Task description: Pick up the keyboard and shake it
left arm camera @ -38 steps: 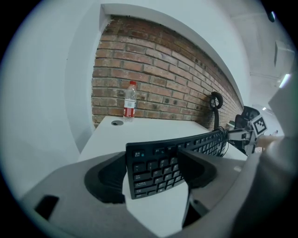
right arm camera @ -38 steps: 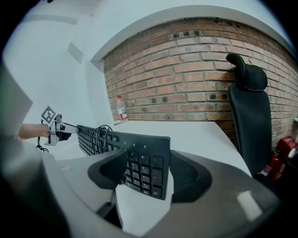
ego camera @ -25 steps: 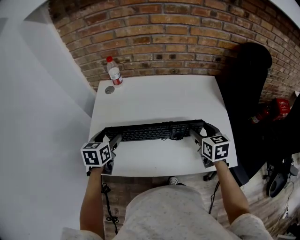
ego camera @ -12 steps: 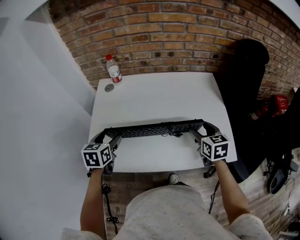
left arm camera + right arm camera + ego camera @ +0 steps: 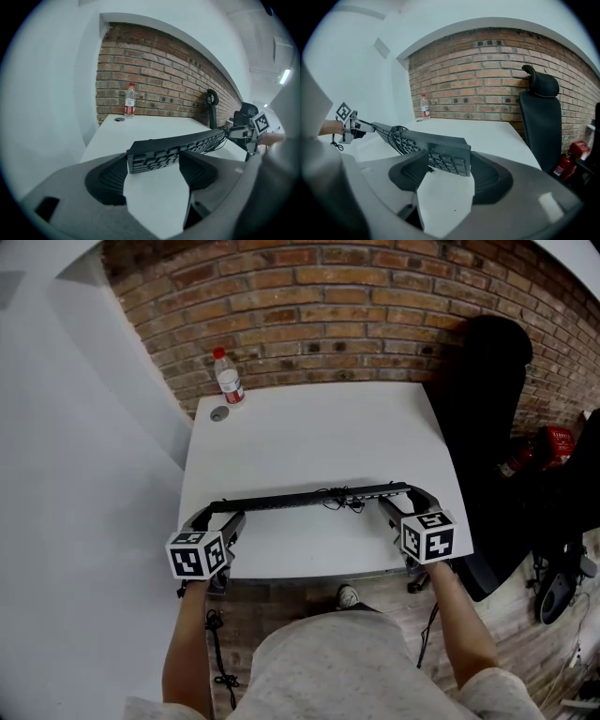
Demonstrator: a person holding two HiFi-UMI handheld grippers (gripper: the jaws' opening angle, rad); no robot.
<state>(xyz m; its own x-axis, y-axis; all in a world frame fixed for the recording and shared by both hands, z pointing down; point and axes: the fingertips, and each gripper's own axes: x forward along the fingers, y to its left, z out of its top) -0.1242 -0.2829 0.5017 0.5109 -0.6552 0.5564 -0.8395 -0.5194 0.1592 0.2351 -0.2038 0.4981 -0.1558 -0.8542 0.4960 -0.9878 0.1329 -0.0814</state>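
Observation:
The black keyboard [image 5: 300, 498] hangs lifted over the white table [image 5: 309, 432], held at both ends. It is tipped so that the head view sees only its thin edge. My left gripper [image 5: 215, 513] is shut on its left end, and keys [image 5: 152, 158] show between the pads. My right gripper [image 5: 399, 496] is shut on the right end, at the number pad [image 5: 449, 160]. The keyboard's coiled cable [image 5: 339, 501] dangles near the middle and wraps over the keys [image 5: 396, 133] in the right gripper view.
A water bottle [image 5: 228, 379] and a round cable hole [image 5: 219, 413] are at the table's far left corner by the brick wall. A black chair [image 5: 483, 381] stands right of the table, with a red fire extinguisher [image 5: 551, 444] on the floor beyond it.
The keyboard has rotated from showing its key face to showing only its edge. Both grippers have shifted slightly nearer the table's front edge, still holding it.

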